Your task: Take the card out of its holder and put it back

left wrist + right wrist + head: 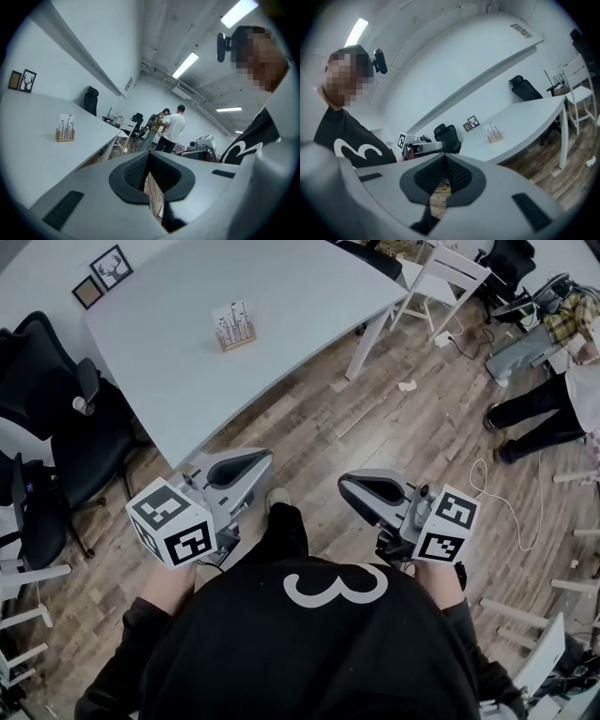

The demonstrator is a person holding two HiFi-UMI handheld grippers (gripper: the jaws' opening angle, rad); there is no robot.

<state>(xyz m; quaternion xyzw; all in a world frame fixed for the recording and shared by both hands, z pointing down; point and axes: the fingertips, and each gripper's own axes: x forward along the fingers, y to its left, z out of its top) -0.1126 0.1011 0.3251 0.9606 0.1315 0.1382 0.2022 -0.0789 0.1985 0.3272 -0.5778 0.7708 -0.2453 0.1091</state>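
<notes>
Stood on the wood floor (pixel 356 418), short of a white worktop (pixel 281 296), with a tool in each hand at waist level. Held the left tool (pixel 248 465) closed, pad tips meeting, nothing gripped; showed only floor through the slit lower down. Held the right tool (pixel 361 486) closed likewise, and empty. Pointed both toward the worktop, well apart from the card. Found the card (pixel 231 317), white with dark printed stems, upright in its wooden holder (pixel 237 337) near the worktop's middle. Noted two small framed pictures (pixel 103 276) at the worktop's far corner, black office chairs (pixel 56 427) to the left, and other people (pixel 534 418) at the right.
</notes>
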